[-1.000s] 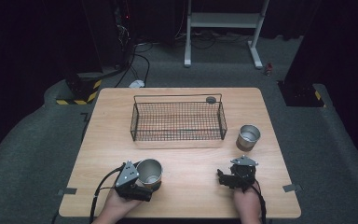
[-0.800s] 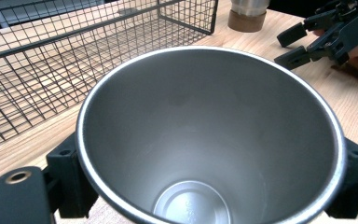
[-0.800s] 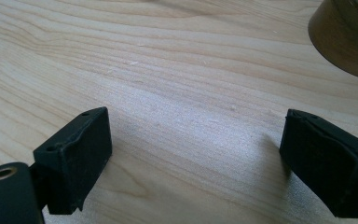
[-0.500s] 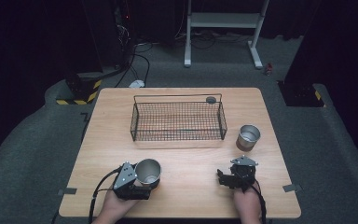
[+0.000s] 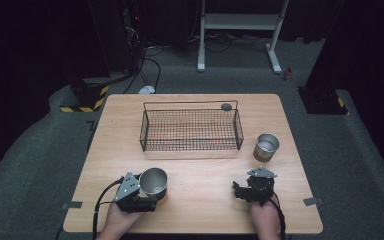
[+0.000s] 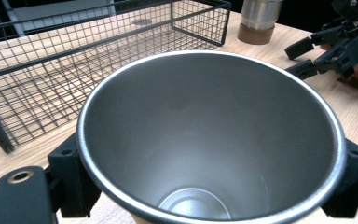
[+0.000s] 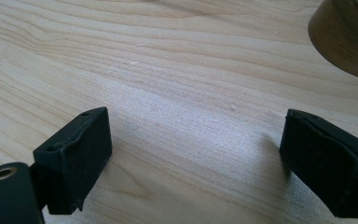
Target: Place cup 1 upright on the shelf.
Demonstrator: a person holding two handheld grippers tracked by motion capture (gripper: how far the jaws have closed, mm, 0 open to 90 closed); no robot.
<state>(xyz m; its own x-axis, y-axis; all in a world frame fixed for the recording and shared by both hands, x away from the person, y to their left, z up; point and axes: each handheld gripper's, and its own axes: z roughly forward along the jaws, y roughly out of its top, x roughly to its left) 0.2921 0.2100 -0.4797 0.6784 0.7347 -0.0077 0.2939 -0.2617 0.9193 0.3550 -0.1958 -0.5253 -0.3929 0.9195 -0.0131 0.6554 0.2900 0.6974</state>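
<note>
A steel cup (image 5: 153,181) with a cork base sits between the jaws of my left gripper (image 5: 150,192) at the table's front left. The left gripper view looks down into the cup's open mouth (image 6: 209,140), with a black jaw on either side of its wall; my left gripper (image 6: 212,186) is shut on it. A second steel cup (image 5: 266,146) stands upright at the right, beside the wire basket (image 5: 190,148). My right gripper (image 5: 239,190) rests near the front right, jaws wide apart over bare wood (image 7: 196,158), holding nothing. The second cup's cork base (image 7: 345,37) shows ahead of it.
The black wire basket (image 6: 74,70) stands in the middle of the wooden table (image 5: 205,215) with nothing in it. A small dark disc (image 5: 226,106) lies by its back right corner. The second cup (image 6: 259,18) stands past the basket's corner.
My left gripper has shifted slightly to the left with the cup in it. The right gripper has stayed where it was.
</note>
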